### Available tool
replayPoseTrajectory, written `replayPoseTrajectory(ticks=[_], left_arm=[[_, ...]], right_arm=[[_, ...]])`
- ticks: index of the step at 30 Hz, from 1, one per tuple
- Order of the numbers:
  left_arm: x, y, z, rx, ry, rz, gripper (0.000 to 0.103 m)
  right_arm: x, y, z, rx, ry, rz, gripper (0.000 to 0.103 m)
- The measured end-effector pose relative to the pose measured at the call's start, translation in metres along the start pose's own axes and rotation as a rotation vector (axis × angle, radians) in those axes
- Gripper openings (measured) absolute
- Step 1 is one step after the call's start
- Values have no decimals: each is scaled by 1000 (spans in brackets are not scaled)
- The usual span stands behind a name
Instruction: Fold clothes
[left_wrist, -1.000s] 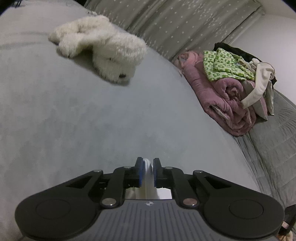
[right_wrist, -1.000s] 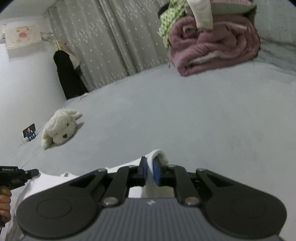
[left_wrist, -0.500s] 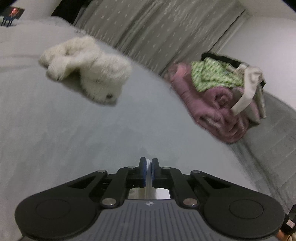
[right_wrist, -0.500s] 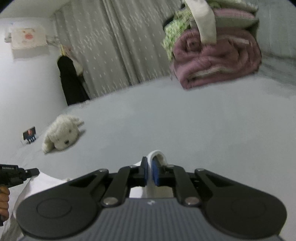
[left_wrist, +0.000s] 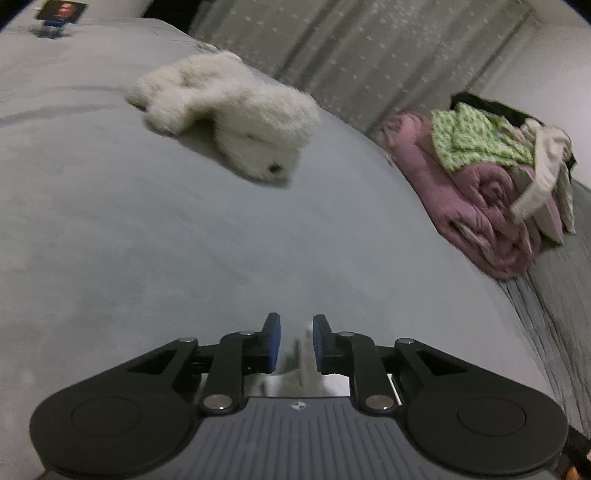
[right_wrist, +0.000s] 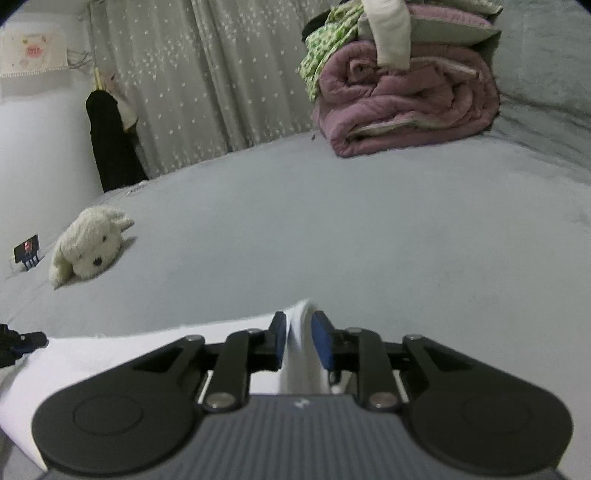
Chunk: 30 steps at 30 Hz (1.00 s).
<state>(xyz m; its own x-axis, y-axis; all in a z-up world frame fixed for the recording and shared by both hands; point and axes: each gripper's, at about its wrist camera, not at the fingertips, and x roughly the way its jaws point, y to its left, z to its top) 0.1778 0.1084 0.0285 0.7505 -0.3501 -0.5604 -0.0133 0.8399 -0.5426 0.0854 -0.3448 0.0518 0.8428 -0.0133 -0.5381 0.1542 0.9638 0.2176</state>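
A white garment (right_wrist: 110, 354) lies on the grey bed (right_wrist: 332, 240) under my grippers. In the right wrist view its edge (right_wrist: 301, 332) still stands between the parted fingers of my right gripper (right_wrist: 298, 341), which is open. In the left wrist view my left gripper (left_wrist: 294, 343) is open low over the bed (left_wrist: 184, 240), with only a blurred white bit of cloth (left_wrist: 304, 369) behind its pads. The left gripper's tip (right_wrist: 26, 339) shows at the left edge of the right wrist view.
A white plush dog (left_wrist: 229, 114) (right_wrist: 88, 247) lies on the bed ahead. A rolled pink quilt with a green-patterned cloth and other clothes (left_wrist: 491, 177) (right_wrist: 402, 92) is piled at the far right. A small phone stand (right_wrist: 26, 253) sits far left. Curtains (right_wrist: 207, 81) hang behind.
Both grippers were shut on the white garment and have now opened. The cloth has slipped out of the left jaws; it still rests loosely between the right ones.
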Motion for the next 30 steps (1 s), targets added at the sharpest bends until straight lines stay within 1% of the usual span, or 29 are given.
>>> replayPoseTrajectory(ticks=[3, 4, 6, 8, 10, 12, 14, 15, 16, 17, 19, 21, 25, 28, 30], left_arm=[[-24, 1, 1, 0, -20, 31, 16], [-33, -3, -1, 19, -28, 37, 16], [-53, -10, -6, 57, -43, 48, 16], [-67, -20, -14, 92, -35, 55, 16], [-78, -29, -25, 114, -18, 68, 16], [-86, -36, -36, 126, 1, 82, 16], [-92, -40, -46, 118, 14, 67, 21], [-93, -40, -51, 109, 26, 36, 23], [-93, -42, -56, 108, 36, 7, 28], [-90, -44, -58, 120, 41, -6, 31], [-85, -47, -64, 144, 49, -31, 31], [-78, -51, -68, 171, 50, -30, 31], [-62, -54, -70, 225, 98, -6, 31], [-55, -43, -70, 182, 139, -7, 31], [-55, -43, -71, 198, 144, 0, 30]], right_arm=[[-17, 2, 5, -11, -1, -50, 19], [-23, 2, 6, -3, -2, -58, 19], [-36, 1, 9, 25, -1, -34, 19], [-52, 4, 10, 36, 2, -10, 19], [-67, 15, 9, -16, 28, 6, 20], [-78, 27, 3, -64, 59, 9, 24], [-87, 36, -5, -93, 88, 14, 24], [-90, 38, -8, -89, 100, 26, 24], [-91, 39, -11, -83, 111, 36, 24], [-89, 38, -13, -75, 122, 51, 24], [-85, 38, -17, -69, 144, 85, 22], [-81, 41, -23, -86, 157, 112, 21], [-68, 45, -35, -128, 208, 122, 21], [-57, 39, -37, -146, 227, 93, 19], [-50, 35, -37, -155, 238, 76, 12]])
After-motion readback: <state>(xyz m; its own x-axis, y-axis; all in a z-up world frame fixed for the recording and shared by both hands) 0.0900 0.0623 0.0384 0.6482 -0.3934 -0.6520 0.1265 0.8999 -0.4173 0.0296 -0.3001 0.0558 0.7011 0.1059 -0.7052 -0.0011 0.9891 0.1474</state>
